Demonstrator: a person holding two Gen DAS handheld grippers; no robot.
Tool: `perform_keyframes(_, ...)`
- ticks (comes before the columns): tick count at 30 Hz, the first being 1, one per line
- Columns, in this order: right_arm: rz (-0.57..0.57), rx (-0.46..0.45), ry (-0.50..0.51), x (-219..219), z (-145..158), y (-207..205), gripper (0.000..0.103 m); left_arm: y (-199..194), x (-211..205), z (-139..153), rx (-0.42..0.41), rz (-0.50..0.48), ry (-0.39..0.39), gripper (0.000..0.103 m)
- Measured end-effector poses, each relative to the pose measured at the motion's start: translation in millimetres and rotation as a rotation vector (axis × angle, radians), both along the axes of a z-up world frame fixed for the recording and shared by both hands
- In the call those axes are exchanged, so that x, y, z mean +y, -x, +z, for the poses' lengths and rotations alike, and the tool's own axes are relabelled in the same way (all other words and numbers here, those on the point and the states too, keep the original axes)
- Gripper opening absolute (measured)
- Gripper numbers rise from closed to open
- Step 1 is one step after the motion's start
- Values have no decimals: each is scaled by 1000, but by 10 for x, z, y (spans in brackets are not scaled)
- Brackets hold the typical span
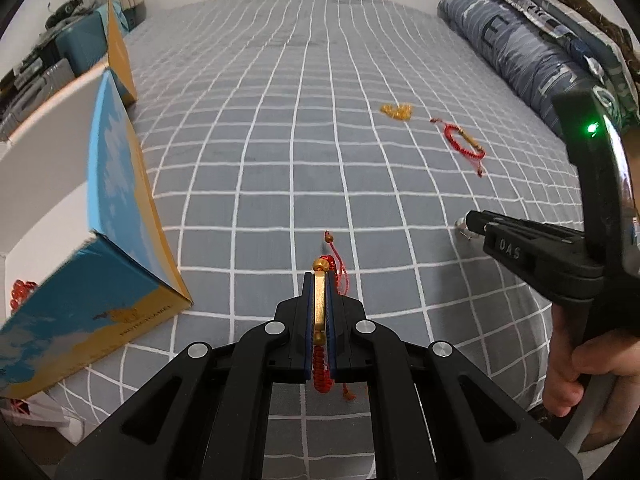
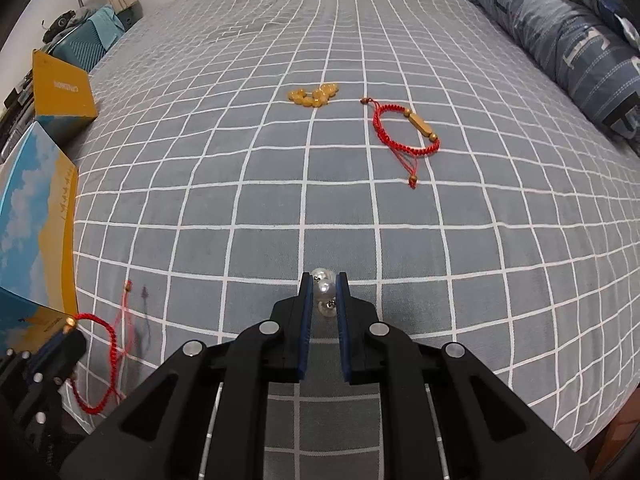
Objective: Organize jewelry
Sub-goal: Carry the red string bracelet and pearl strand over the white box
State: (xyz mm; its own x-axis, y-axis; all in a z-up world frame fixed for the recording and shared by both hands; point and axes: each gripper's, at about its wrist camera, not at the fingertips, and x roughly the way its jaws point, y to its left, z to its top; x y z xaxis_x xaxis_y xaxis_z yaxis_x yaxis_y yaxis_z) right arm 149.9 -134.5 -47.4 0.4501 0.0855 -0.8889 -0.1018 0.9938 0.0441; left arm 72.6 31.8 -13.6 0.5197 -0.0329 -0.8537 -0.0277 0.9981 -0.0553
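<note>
While pinched between the blue pads of the left gripper [image 1: 319,304], nearly shut around it, a red cord bracelet with a gold bar [image 1: 320,304], bar lengthwise in the narrow gap, braid trailing back under the linkage, a thin cord with a small bead poking out ahead. Just left of that, the open blue and yellow box [image 1: 120,208], white inside, with red beads [image 1: 18,292] at the near corner (only partly in frame). On the other side, the right gripper [image 2: 323,292], narrowly parted and closed on a pearl piece [image 2: 324,288], round pearls between the pads, low over the grey checked bedspread [image 2: 240,200]. Farther out on the fabric, well apart from both tools: a second red cord bracelet [image 2: 404,130] lying flat and, near it, a heap of amber beads [image 2: 314,96]. Along the far right edge, a rolled blue quilt [image 2: 560,32].
</note>
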Motion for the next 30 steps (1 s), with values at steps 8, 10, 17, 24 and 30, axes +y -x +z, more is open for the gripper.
perform_keyframes(8,-23,-86,-1,14,229,23,11,95,67,307,-129,39,-31,4)
perform_keyframes(10,-34,-106,-6,26,299,24,11,99,106,372,-144,46,-27,4)
perform_keyframes(17,-31,-167,7,128,520,23,11,154,337,629,-218,103,-47,4)
perform_keyframes(24,-9,-203,0,325,786,6,11,289,709,986,-279,172,-39,4)
perform_keyframes(30,46,-231,-2,666,972,21,11,429,1066,1156,-273,220,-53,4)
